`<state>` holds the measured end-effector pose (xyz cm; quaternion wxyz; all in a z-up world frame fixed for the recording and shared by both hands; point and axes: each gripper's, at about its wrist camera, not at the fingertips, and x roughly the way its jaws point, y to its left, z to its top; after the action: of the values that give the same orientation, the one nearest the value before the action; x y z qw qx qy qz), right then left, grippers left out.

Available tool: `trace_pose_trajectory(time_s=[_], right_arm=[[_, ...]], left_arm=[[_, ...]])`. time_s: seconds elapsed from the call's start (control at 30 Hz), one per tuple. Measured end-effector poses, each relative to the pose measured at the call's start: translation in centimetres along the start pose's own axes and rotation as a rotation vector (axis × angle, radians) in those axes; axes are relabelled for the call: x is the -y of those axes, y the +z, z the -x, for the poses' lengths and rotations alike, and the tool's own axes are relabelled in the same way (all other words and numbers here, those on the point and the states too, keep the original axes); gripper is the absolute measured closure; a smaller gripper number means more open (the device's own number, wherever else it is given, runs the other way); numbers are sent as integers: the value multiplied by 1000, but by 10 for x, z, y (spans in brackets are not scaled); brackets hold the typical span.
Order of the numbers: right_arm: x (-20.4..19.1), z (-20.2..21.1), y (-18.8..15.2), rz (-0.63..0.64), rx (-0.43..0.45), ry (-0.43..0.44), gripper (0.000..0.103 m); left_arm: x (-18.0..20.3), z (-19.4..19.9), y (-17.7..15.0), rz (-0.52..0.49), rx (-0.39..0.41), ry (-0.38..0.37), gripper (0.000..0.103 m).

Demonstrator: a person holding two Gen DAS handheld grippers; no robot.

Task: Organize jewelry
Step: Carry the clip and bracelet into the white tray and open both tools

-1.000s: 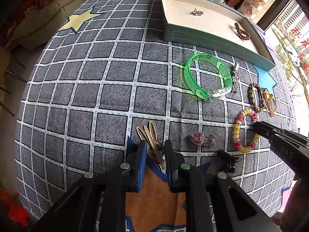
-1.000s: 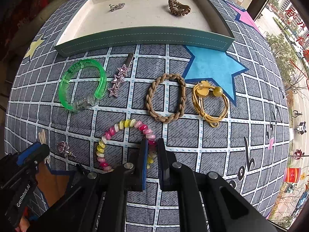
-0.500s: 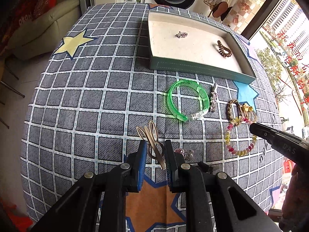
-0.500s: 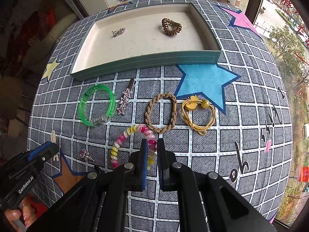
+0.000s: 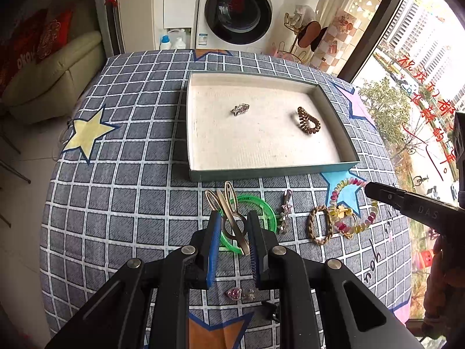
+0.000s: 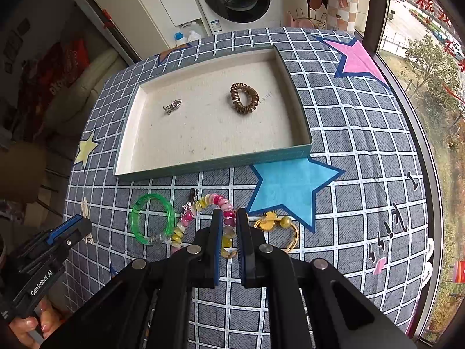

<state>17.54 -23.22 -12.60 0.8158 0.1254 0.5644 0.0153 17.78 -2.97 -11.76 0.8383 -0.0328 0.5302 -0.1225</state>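
Writing: "GenRobot.AI" on left tongs (image 5: pixel 232 226), "DAS" on right tongs (image 6: pixel 229 224).
Left tongs: clenched on beige metal hair clips (image 5: pixel 229 206).
Right tongs: clenched on multicoloured beaded bracelet (image 6: pixel 223 206).
Around: cream-lined green tray (image 6: pixel 203 164) on checked bench (image 5: pixel 122 203).

A front-loading washing machine (image 5: pixel 239 11) stands beyond the far edge of the checked tablecloth (image 5: pixel 122 174), straight ahead of the left gripper. Two detergent bottles (image 5: pixel 171 40) sit just beside it. A cream sofa (image 5: pixel 49 81) lies off to that gripper's left, a window (image 6: pixel 430 81) to the right gripper's right.
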Motion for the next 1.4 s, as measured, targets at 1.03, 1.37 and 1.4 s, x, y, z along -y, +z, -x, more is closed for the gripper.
trace_pose_trajectory(time_s=[1.03,1.37,1.4], right_arm=[[33,-117,115,16,-68,24,93],[47,-124,129,26,-55,2,93],[47,-124,128,29,-51,3,93]], left_arm=[[18,-143,104,-27,-67,139,72],[21,-164,114,-49,-65,199,72],[22,-165,115,-56,-61,203,72]])
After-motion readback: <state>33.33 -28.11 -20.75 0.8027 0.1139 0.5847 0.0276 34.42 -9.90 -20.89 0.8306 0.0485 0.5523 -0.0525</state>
